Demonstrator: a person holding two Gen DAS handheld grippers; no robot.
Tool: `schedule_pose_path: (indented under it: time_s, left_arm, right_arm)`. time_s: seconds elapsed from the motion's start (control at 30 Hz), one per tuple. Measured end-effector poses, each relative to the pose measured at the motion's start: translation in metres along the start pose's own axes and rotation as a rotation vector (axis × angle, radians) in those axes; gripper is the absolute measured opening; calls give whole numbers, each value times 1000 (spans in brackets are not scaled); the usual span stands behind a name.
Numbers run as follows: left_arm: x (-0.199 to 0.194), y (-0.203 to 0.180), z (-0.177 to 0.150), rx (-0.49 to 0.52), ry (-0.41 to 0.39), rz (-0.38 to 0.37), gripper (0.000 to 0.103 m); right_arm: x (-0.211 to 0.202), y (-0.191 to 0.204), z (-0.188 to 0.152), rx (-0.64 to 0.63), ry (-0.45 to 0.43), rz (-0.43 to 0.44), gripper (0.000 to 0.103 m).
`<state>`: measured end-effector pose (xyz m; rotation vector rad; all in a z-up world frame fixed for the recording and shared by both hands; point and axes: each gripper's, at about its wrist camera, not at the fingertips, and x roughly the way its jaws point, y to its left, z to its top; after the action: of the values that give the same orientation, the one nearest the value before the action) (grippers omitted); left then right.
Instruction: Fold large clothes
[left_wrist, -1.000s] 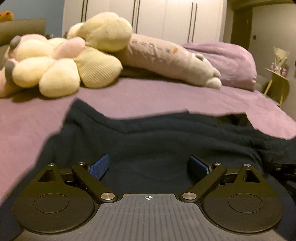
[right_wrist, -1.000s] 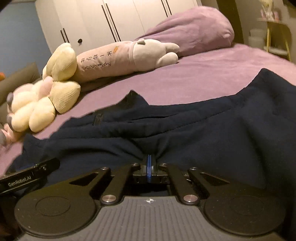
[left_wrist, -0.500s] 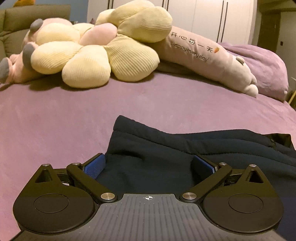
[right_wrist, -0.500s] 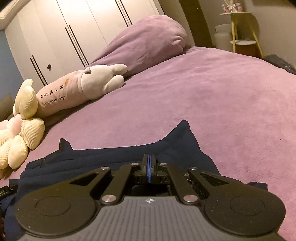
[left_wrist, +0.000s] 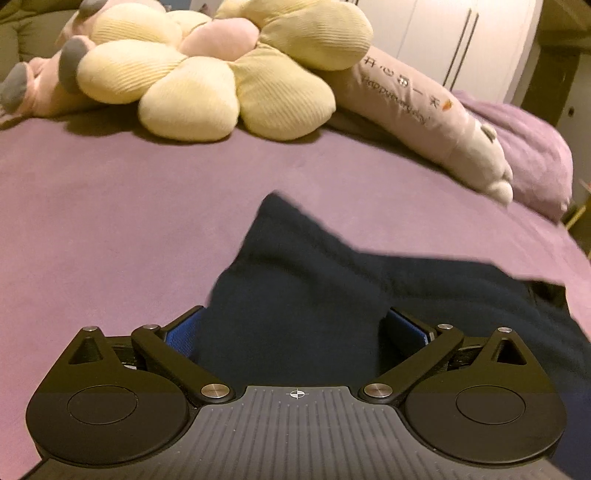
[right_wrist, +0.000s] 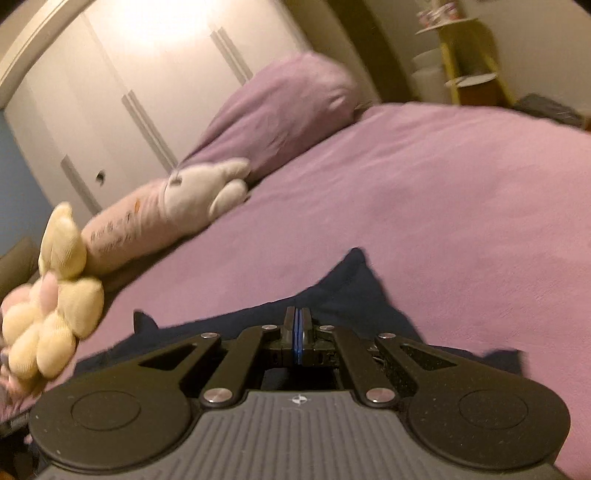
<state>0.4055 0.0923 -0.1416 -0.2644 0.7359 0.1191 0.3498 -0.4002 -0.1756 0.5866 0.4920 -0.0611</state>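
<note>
Bed (left_wrist: 110, 206): our dark garment (left_wrist: 314, 295) bunched smaller near us, less spread than second ago, so fold progressing. Left gripper (left_wrist: 295, 332) wide open, straddling cloth. Right gripper (right_wrist: 297, 332) closed; whether pinching fabric, cannot tell.

The long plush pillow (left_wrist: 417, 110), far right on the bed, carries a line of Chinese characters with a small orange carrot mark, and beneath them the script "happy every day"; blurred unreadable in the right wrist view.
</note>
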Motion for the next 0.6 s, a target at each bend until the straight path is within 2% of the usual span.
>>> schedule_pose_path:
  time_s: [0.03, 0.07, 0.1, 0.2, 0.27, 0.43, 0.6]
  left_arm:
    - [-9, 4, -5, 15, -2, -4, 103]
    - [-20, 9, -11, 24, -22, -12, 103]
    - [-30, 14, -17, 31, -43, -22, 103]
    - [-42, 26, -29, -7, -89, -49, 103]
    - [-36, 32, -31, -49, -79, -60, 103]
    - [-16, 35, -27, -95, -42, -48, 103]
    - [-33, 30, -21, -102, 4, -17, 103]
  right_arm:
    - [-13, 0, -1, 1, -20, -16, 25]
    - [-28, 1, -5, -15, -44, -40, 32]
    - [-40, 0, -10, -26, -63, -43, 34]
    - [-69, -5, -28, -69, -116, -38, 34]
    - [-73, -9, -37, -80, -135, -42, 32]
    - [-49, -27, -32, 7, -78, -13, 28]
    - [-46, -23, -23, 18, -34, -32, 28]
